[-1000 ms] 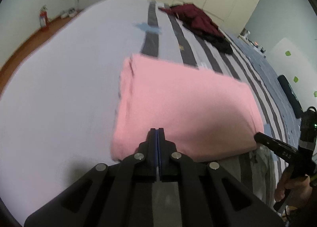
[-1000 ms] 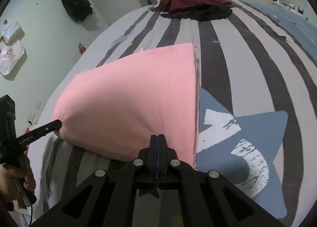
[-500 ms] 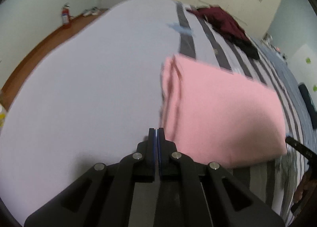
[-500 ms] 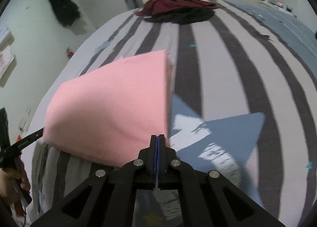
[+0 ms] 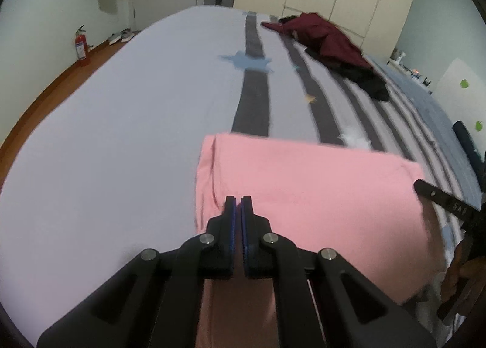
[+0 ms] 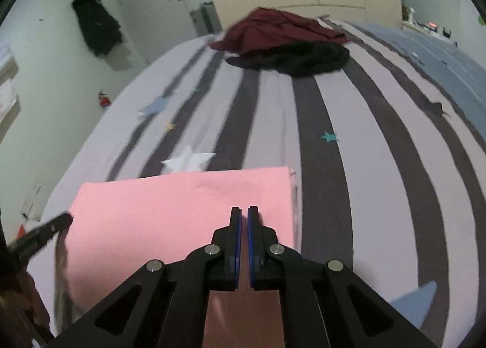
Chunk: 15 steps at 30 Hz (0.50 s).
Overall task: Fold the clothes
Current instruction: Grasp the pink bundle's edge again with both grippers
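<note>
Pink cloth (image 5: 306, 193) fills the lower middle of both views. It is a folded pink garment lying on the striped bed cover (image 5: 145, 111).

It looks soft and light, so it will bend and droop when lifted. A good place to take hold is along a thick folded edge, like the one at the left side of the cloth in the left view, so all the layers come up together.

The left gripper (image 5: 238, 206) sits over the near part of the cloth with only a thin gap between its blue pads. The right gripper (image 6: 244, 217) looks the same. I cannot tell if either one is pinching the cloth.

A dark red and black pile of clothes (image 6: 285, 41) waits at the upper middle of the right view.

No writing can be read.
</note>
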{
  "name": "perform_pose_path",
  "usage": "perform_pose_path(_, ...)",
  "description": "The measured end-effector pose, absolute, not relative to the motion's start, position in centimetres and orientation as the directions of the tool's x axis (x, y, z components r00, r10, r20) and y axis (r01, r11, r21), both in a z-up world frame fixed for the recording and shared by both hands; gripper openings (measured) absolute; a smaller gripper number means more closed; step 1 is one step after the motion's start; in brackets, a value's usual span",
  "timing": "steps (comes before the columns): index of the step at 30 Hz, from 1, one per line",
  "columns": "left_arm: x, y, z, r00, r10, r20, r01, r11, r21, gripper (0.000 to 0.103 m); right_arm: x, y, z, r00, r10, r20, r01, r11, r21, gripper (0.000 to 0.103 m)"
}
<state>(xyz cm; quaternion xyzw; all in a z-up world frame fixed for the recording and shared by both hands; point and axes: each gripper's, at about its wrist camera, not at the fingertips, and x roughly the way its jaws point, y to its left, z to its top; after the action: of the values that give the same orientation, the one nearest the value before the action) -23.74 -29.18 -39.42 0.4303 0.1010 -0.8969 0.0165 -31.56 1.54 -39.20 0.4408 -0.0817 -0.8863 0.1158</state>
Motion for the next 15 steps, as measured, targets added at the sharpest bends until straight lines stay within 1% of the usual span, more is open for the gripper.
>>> perform_pose_path(3,-23.9,-29.2,-39.0,-0.626,0.04,-0.779,0.148,-0.974,-0.17,0.002,-32.4,2.0,-40.1,-0.581,-0.283,-0.763,0.109,-0.956,0.272,0.0)
perform_pose_path(5,-24.0,-29.3,-37.9,-0.646,0.042,-0.762,0.147,-0.973,-0.178,0.002,-32.9,2.0,-39.6,-0.591,-0.276,-0.758,0.112,-0.959,0.262,0.0)
perform_pose_path(8,-24.9,-29.3,-37.3,-0.657,0.034,-0.753,0.135,-0.978,-0.162,0.002,-34.1,2.0,-39.0,-0.604,-0.267,-0.751,0.115,-0.962,0.249,0.002)
perform_pose_path(11,-27.3,-29.8,-38.3,-0.621,0.016,-0.784,0.142,-0.981,-0.133,0.002,-35.6,2.2,-39.3,-0.598,-0.251,-0.761,0.106,-0.966,0.235,0.002)
perform_pose_path(12,-28.1,-30.1,-38.8,-0.602,0.006,-0.799,0.142,-0.983,-0.114,0.002,-35.9,2.2,-39.5,-0.592,-0.244,-0.769,0.104,-0.968,0.227,0.001)
perform_pose_path(15,-29.7,-30.0,-39.4,-0.598,0.003,-0.801,0.13,-0.987,-0.1,0.002,-36.2,2.2,-39.8,-0.586,-0.231,-0.777,0.11,-0.972,0.206,0.0)
